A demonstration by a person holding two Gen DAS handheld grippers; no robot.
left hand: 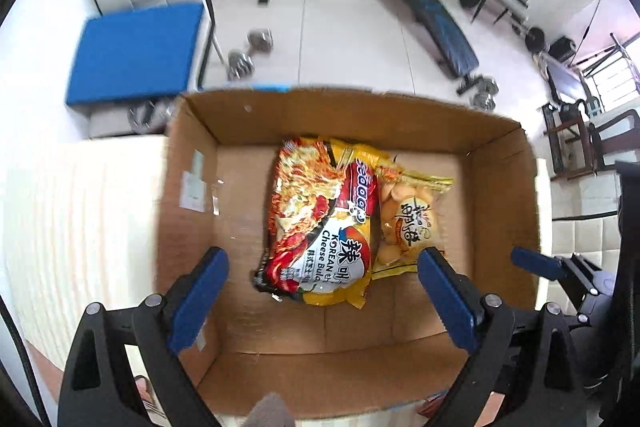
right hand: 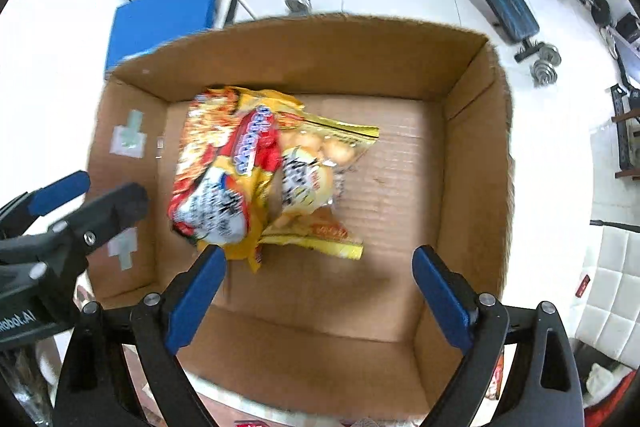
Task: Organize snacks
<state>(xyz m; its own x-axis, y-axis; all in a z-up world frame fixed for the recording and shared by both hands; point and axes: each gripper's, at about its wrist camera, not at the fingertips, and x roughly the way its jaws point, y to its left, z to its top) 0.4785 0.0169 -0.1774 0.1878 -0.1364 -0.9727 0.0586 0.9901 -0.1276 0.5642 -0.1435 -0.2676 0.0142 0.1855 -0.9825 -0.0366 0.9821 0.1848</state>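
Cardboard box [left hand: 500,187]: noodle packet [left hand: 320,223] centre, overlapping bun bag [left hand: 408,223] at 3 o'clock. Left gripper [left hand: 322,291], right gripper [right hand: 318,291]: both spread wide, empty. Bun bag's near end visible in right view only.

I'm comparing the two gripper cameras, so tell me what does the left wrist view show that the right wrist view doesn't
Only the left wrist view shows the pale tabletop left of the box and the noodle pack's sharp print. Only the right wrist view shows the second tape patch low on the box wall. Both show the cardboard box holding the noodle pack overlapping the yellow snack bag, with the left gripper and right gripper open above.
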